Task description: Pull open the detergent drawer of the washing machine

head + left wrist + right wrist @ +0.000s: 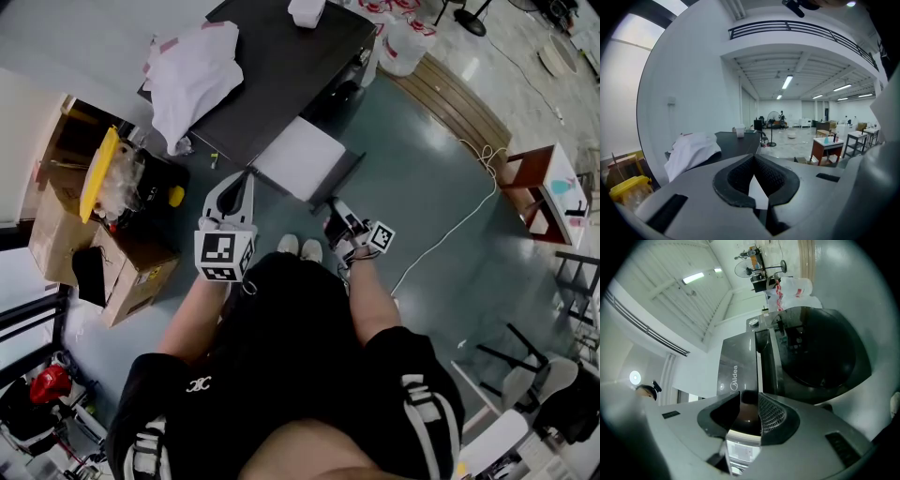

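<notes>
The right tool [749,405] faces the washing machine [820,348], jaws slightly spread around the detergent drawer [737,373] front. The left tool [753,158], pressed together and empty, hovers near the machine's top corner.

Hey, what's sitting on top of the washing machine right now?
A crumpled white cloth lies on the dark top of the washing machine, and a small white container stands at its far edge. Whatever is under the cloth is covered.

Washing machine top [281,66]: 1 white cloth [192,70], 1 white container [307,11]. Floor [412,169]: cardboard boxes [56,225], white cable [450,230].
</notes>
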A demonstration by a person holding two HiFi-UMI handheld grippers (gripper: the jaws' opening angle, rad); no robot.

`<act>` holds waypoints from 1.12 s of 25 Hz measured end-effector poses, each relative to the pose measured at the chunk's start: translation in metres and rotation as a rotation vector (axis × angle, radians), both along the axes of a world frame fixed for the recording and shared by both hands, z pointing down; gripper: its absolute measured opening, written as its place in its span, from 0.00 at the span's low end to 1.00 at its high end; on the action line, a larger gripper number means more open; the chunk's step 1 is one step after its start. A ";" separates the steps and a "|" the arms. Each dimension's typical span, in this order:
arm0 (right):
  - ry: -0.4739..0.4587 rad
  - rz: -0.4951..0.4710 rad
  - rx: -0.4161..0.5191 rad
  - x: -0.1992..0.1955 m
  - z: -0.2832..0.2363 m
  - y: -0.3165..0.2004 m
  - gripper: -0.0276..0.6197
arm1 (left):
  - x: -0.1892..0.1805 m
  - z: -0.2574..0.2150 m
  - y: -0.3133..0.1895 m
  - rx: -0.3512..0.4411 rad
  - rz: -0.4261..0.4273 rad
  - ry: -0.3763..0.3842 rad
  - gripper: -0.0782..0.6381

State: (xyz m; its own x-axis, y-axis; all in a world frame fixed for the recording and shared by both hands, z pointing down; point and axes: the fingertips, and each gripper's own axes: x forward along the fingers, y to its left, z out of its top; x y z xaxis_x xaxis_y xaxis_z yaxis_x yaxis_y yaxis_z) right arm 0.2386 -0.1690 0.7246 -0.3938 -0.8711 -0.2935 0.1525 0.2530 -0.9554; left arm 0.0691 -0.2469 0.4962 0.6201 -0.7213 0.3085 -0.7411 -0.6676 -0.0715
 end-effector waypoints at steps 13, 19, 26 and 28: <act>0.334 0.056 -0.098 0.020 -0.009 0.008 0.07 | 0.003 0.004 0.005 -0.007 0.018 0.019 0.11; 0.711 0.268 -0.099 0.069 -0.083 0.001 0.05 | 0.011 -0.003 0.008 0.000 0.036 0.060 0.11; 1.198 0.593 -0.183 0.113 -0.193 -0.016 0.05 | 0.027 -0.024 0.003 0.028 0.072 0.120 0.11; 1.362 0.653 -0.193 0.116 -0.226 -0.017 0.05 | 0.033 -0.032 0.001 0.032 0.084 0.137 0.11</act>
State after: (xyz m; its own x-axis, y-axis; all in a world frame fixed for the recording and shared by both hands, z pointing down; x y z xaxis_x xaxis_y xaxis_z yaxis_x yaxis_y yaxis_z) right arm 0.3548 -0.1860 0.4981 0.1948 -0.9758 0.0992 -0.9300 -0.2159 -0.2974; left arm 0.1017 -0.2458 0.4638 0.7132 -0.6735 0.1942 -0.6872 -0.7265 0.0044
